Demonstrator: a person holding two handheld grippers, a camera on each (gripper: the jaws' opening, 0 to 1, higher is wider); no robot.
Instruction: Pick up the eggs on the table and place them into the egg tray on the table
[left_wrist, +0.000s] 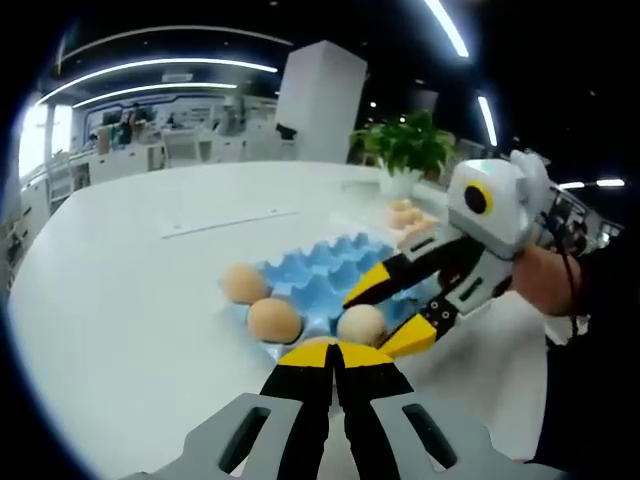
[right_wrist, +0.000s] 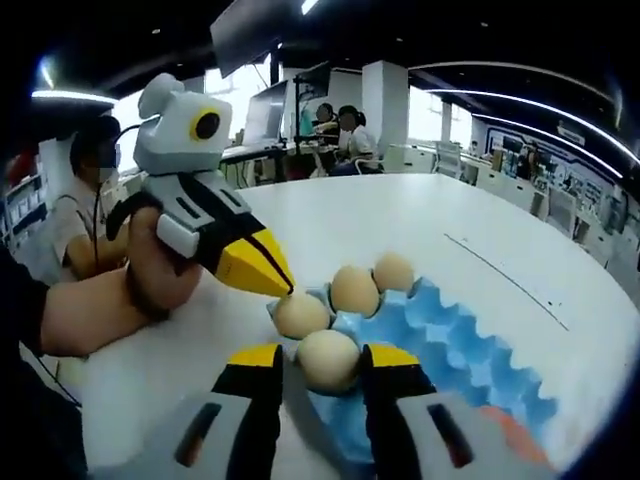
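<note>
Holding an egg between my right gripper jaws, I have it over the near corner of the blue egg tray, just at a cup there; whether it is seated or a little above I cannot tell. In the left gripper view the same egg sits between the yellow tips of the right gripper, at the tray's edge. My left gripper has its jaws pressed together with nothing between them, and it points its closed tips toward the tray from the side, as the right gripper view shows.

Three more eggs line the tray's near row, apparently resting in cups. So I judge the row is close to full once I let this one go. Further eggs lie on the white table beyond the tray, near a potted plant, so picking remains. Most cups are empty.
</note>
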